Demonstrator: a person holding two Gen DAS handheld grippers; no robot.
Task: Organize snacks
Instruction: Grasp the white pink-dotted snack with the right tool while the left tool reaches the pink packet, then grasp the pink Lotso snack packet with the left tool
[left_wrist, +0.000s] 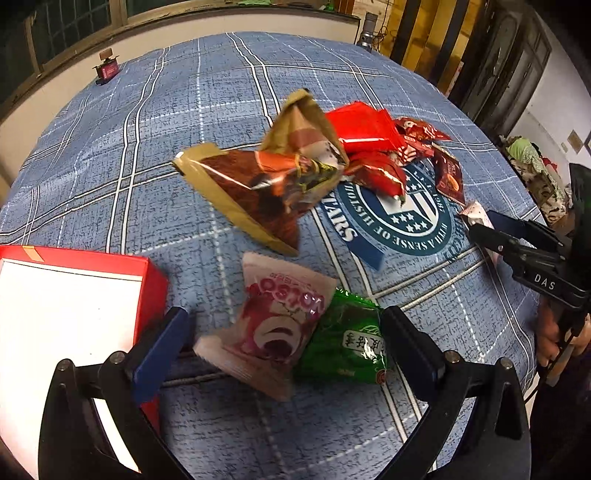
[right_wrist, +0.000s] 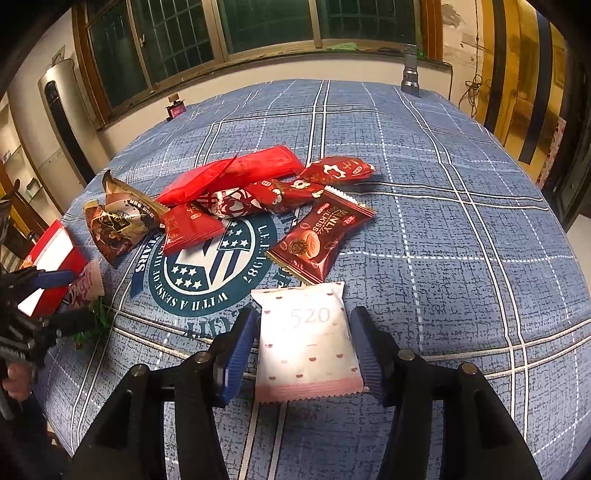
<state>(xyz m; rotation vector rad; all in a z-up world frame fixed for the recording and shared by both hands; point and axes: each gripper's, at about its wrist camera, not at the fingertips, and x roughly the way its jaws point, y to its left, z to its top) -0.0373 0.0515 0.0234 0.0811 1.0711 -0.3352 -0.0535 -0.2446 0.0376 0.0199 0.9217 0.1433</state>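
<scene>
My left gripper (left_wrist: 284, 332) is open around a pink snack packet (left_wrist: 267, 328) and a green packet (left_wrist: 345, 341) that lie side by side on the blue checked cloth. A red box with a white inside (left_wrist: 70, 310) stands just left of it. My right gripper (right_wrist: 304, 336) is open with a white "520" packet (right_wrist: 308, 339) lying between its fingers, apart from both pads. A pile of red, brown and gold snack packets (right_wrist: 236, 199) lies at the cloth's middle; it also shows in the left wrist view (left_wrist: 314, 158).
The cloth-covered table (right_wrist: 443, 221) has a round blue emblem (right_wrist: 207, 266) near its middle. A small dark red bottle (right_wrist: 174, 108) and a grey metal cylinder (right_wrist: 410, 79) stand at the far edge. A window and wall lie behind.
</scene>
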